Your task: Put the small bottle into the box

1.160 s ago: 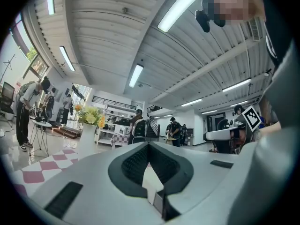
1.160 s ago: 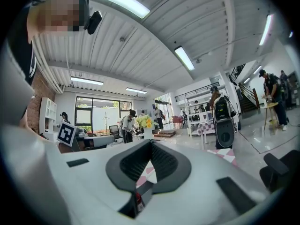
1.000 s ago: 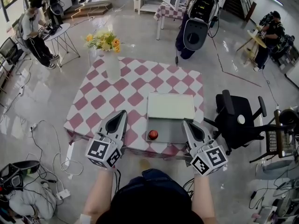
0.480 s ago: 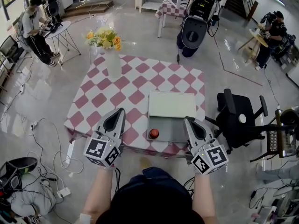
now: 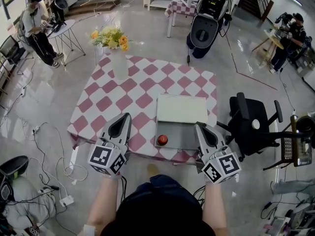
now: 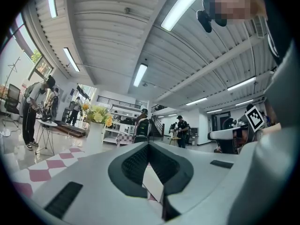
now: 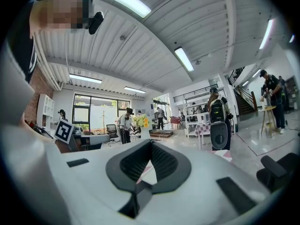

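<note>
An open box stands on the checkered table, its white lid (image 5: 180, 108) folded back and its grey base (image 5: 183, 137) toward me. A small round red-topped thing, apparently the bottle (image 5: 162, 140), sits in the base's near left corner. My left gripper (image 5: 126, 117) hovers at the table's front edge, left of the box, shut and empty. My right gripper (image 5: 199, 127) is at the box's right front corner, also shut with nothing in it. In the left gripper view the left gripper (image 6: 149, 145) has its jaws together. In the right gripper view the right gripper (image 7: 150, 142) shows the same.
A white vase of yellow flowers (image 5: 116, 50) stands at the table's far left corner. A black office chair (image 5: 252, 126) is close to the table's right side. A grey machine (image 5: 210, 14) and people stand beyond. Cables (image 5: 49, 151) lie on the floor at left.
Both grippers have stayed almost in place and shut. The head view has shifted slightly, so the table sits a bit higher in frame.
</note>
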A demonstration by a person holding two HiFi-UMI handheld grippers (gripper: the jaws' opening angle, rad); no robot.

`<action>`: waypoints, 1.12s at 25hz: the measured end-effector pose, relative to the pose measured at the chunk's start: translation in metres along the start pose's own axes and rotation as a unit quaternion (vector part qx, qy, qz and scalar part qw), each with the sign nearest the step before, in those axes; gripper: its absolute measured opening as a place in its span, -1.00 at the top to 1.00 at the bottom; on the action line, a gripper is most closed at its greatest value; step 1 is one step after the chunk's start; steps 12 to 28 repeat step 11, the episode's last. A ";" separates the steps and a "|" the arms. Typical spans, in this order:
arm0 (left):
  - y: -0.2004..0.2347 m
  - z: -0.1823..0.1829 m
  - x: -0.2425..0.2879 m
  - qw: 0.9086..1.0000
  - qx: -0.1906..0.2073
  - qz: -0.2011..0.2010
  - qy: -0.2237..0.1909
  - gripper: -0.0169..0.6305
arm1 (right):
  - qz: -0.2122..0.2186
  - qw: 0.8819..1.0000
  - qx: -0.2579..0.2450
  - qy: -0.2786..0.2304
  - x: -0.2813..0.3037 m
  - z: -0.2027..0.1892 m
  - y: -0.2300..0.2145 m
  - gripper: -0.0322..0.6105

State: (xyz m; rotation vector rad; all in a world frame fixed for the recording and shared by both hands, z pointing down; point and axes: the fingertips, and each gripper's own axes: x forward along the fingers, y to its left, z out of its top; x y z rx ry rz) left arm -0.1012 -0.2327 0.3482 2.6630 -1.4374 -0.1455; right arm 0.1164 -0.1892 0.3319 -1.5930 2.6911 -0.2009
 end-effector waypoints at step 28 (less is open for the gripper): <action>0.002 -0.011 0.004 1.000 -0.003 0.001 0.004 0.94 | 0.002 1.000 0.002 0.003 0.003 -0.008 -0.003 0.89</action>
